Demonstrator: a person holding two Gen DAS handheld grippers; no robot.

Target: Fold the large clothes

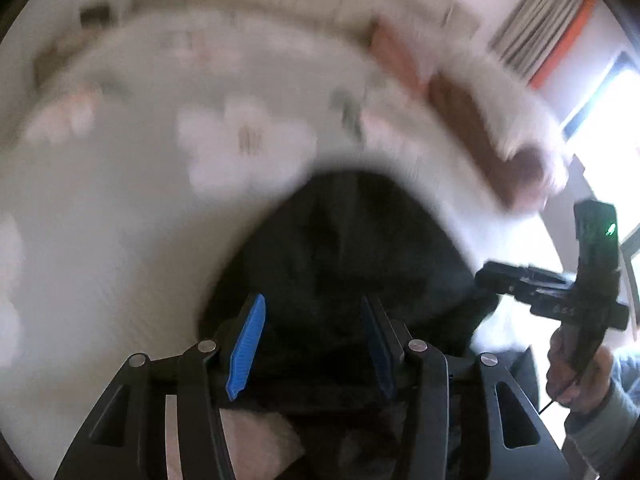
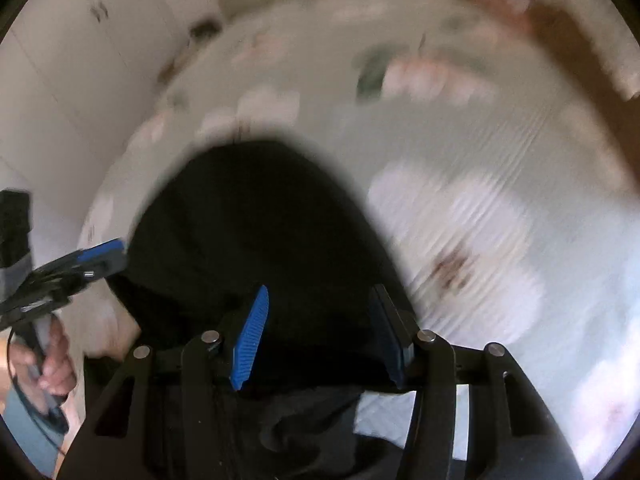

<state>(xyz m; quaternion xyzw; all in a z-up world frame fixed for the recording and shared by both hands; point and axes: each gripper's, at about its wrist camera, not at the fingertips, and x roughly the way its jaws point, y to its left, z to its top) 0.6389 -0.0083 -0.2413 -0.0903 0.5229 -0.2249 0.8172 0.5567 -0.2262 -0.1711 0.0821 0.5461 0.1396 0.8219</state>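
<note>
From my left wrist camera, my left gripper point(image 1: 316, 344) has its blue-padded fingers point(image 1: 246, 348) standing apart, with nothing pinched between them. The black garment point(image 1: 344, 248) lies on the bed point(image 1: 120, 208), just beyond and beneath the fingertips, a dark rounded heap against the pale flowered bedspread. To the right of the garment I see my right hand point(image 1: 576, 376) gripping the handle of my right gripper point(image 1: 532, 284), which reaches toward the garment's right edge. Everything is blurred.

From my right wrist camera, my right gripper point(image 2: 320, 336) also has its pads spread, and the garment point(image 2: 248, 232) shows through the gap without being pressed by either pad. The garment spreads forward from the fingers over the bedspread point(image 2: 500, 200). At the garment's left edge sits my left gripper point(image 2: 100, 256), held by my left hand point(image 2: 48, 364); whether it touches the cloth I cannot tell.
</note>
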